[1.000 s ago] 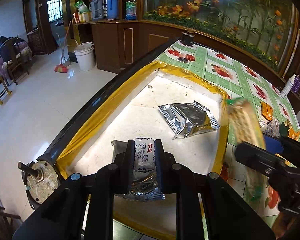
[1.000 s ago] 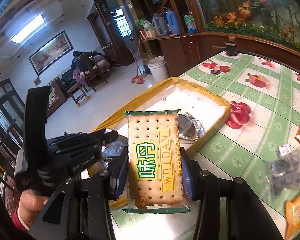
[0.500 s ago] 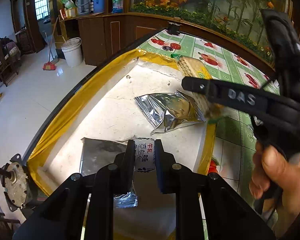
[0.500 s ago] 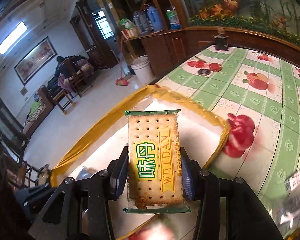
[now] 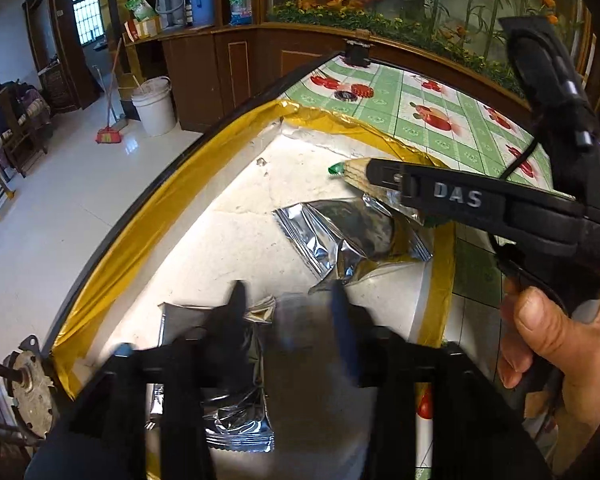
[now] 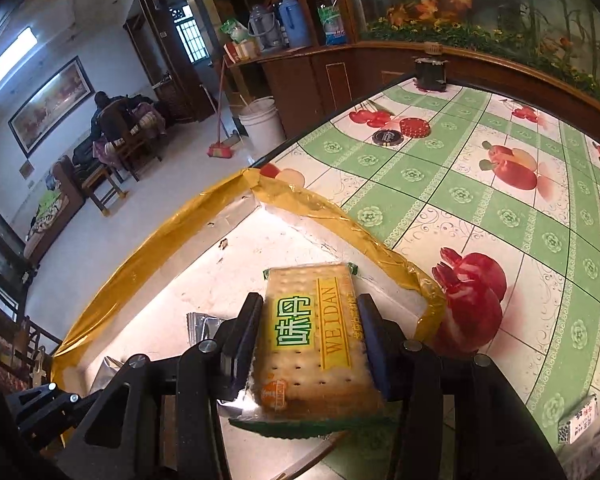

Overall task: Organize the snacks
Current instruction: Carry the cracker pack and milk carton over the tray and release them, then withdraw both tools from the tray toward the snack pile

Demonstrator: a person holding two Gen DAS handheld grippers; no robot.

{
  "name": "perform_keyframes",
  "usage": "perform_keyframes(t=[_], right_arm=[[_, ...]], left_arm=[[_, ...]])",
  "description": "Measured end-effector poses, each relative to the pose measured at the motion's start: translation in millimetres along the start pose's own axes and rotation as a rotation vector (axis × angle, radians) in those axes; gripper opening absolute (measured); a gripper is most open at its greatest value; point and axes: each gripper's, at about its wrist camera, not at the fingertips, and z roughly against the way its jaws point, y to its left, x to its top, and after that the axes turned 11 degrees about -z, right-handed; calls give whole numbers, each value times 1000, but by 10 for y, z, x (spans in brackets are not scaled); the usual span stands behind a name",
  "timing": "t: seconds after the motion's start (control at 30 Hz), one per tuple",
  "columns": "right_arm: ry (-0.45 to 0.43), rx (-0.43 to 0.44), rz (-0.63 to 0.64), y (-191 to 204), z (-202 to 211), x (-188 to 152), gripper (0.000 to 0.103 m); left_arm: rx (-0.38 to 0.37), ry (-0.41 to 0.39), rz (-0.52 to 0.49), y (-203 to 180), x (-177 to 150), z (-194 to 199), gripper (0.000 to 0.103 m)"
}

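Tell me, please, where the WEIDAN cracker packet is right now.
In the right wrist view the cracker packet sits between the fingers of the right claw, over the yellow-taped tray, near its edge by the green tablecloth.

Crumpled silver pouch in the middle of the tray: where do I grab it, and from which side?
Take the silver pouch by the crimped seal at its left end in the left wrist view, coming down from above. The middle is puffed and creased, likely slippery; the seal lies thin and exposed on the tray floor.
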Motion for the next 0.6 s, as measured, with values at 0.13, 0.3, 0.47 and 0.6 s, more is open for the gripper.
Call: perform_keyframes(t=[0.13,0.3,0.47,0.6], right_arm=[[-38,35,-43,-84,243,-23,50],[-81,67,-90,-228,606,-103,52],[-111,73,-122,-361,930,-236,52],[-126,65,-139,-447,1119,-344,52]], left_arm=[[28,-38,-2,-5,6,118,73],[25,-46,7,-12,1,195,73],[22,-54,7,-74,6,280,73],[25,-69,-8,-160,8,383,73]])
